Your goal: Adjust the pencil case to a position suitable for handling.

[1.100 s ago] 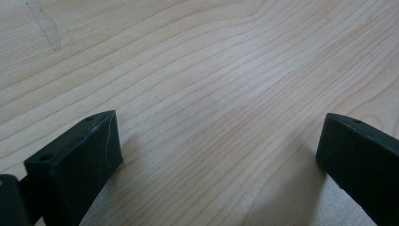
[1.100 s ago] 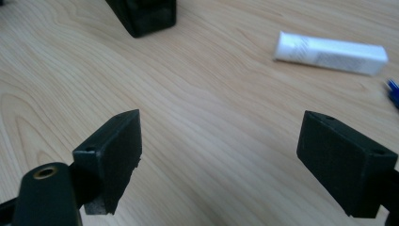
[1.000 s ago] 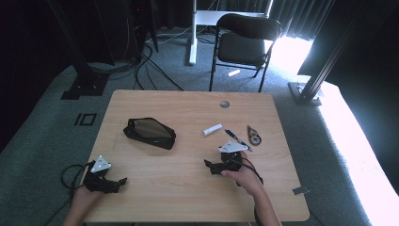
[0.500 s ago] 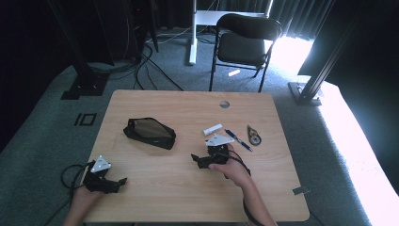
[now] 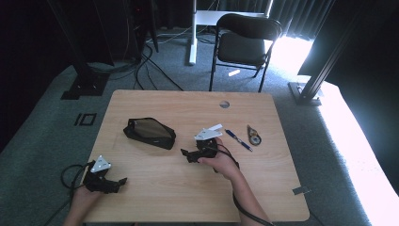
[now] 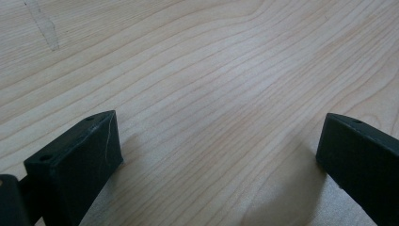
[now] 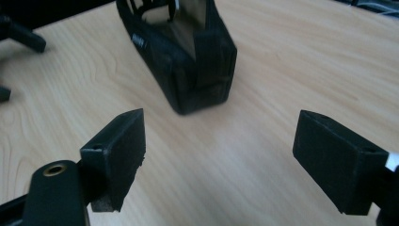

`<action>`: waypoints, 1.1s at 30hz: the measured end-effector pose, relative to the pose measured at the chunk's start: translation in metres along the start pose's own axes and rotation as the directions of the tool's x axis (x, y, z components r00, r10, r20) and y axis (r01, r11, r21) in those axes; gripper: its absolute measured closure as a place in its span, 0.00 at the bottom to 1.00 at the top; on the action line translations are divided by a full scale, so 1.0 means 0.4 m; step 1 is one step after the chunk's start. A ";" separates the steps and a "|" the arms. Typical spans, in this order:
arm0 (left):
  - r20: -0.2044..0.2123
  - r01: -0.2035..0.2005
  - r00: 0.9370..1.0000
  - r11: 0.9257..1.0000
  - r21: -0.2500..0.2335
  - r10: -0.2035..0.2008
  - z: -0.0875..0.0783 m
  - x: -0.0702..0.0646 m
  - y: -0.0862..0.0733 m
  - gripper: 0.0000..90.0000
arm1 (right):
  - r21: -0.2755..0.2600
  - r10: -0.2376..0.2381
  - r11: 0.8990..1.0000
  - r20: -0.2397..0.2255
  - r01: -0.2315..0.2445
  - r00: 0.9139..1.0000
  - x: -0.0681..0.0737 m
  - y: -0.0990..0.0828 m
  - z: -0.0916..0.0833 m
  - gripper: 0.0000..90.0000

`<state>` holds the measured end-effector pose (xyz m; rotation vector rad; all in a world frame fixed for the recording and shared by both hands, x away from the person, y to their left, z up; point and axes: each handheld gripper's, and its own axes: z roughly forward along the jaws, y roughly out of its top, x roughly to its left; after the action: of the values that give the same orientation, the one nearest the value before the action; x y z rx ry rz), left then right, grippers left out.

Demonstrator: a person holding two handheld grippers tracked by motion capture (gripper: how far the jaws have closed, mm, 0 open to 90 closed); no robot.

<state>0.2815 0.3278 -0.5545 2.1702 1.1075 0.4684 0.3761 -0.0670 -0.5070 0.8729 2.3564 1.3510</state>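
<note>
The right gripper (image 5: 186, 154), held low over the middle of the wooden table (image 5: 263, 188), points toward the black pouch (image 5: 149, 133), which lies flat on the table's left-centre with its short end facing the jaws. In the right gripper view the pouch (image 7: 181, 56) sits just ahead of the gripper (image 7: 221, 160), centred on the gap; the jaws have just been closing slightly yet stand wide apart, with nothing between them, an aperture that appears matched to the pouch's width for an end-on grasp. The left gripper (image 5: 120, 181) rests near the table's front left corner, well apart from the pouch, its jaws released over bare wood (image 6: 211, 94), seemingly parked out of the way. A pen (image 5: 238, 140) and a small round tool (image 5: 254, 137) lie to the right, behind the working hand, untouched.
</note>
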 end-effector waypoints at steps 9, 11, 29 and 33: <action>0.000 0.000 1.000 1.000 0.000 0.000 0.000 0.000 0.000 0.01 | -0.002 -0.022 1.000 -0.006 0.022 1.000 0.000 0.037 0.039 0.26; 0.000 0.000 1.000 1.000 0.000 0.000 0.000 0.000 0.000 0.01 | -0.005 -0.022 1.000 -0.018 0.022 1.000 0.002 0.044 0.048 0.28; 0.000 0.000 1.000 1.000 0.000 0.000 0.000 0.000 0.000 0.01 | 0.020 -0.023 1.000 -0.032 0.024 0.999 -0.002 0.096 0.113 0.56; 0.000 0.000 1.000 1.000 0.000 0.000 0.000 0.000 0.000 0.01 | 0.047 -0.008 0.999 -0.048 0.010 0.999 -0.004 0.097 0.132 0.59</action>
<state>0.2816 0.3278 -0.5545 2.1699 1.1075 0.4685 0.4188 -0.0175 -0.5013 0.8509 2.4348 1.3321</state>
